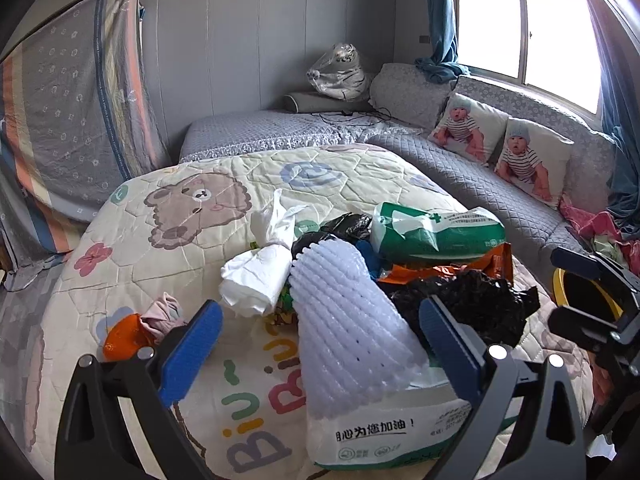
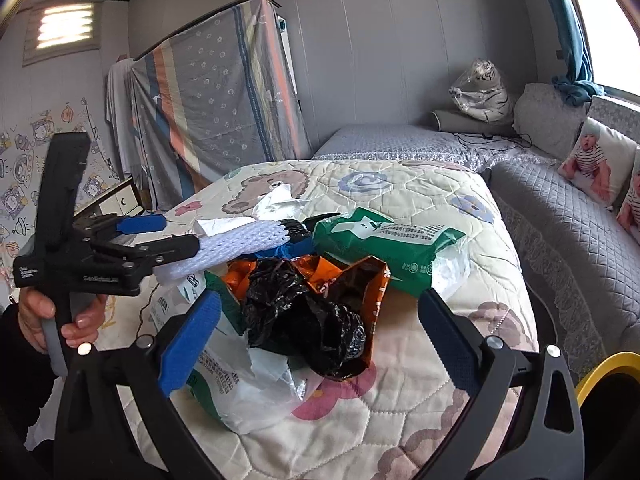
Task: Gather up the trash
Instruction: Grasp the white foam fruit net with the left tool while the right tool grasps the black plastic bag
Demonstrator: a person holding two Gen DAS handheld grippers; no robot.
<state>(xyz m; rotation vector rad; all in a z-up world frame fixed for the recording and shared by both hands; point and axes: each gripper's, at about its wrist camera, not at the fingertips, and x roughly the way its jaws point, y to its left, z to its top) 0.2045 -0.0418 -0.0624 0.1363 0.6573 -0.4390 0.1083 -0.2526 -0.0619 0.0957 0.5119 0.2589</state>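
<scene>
Glossy crinkled black plastic bag (image 2: 304,316)

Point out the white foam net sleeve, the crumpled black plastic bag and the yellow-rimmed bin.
white foam net sleeve (image 1: 344,320), left wrist view, middle of its ribbed body.
crumpled black plastic bag (image 2: 304,316), right wrist view, centre of the crumple.
yellow-rimmed bin (image 2: 600,372), right wrist view, yellow rim.

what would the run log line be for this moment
left gripper: open, astride white foam net sleeve | right gripper: open, around crumpled black plastic bag | yellow-rimmed bin: beside bed | collected: none visible
</scene>
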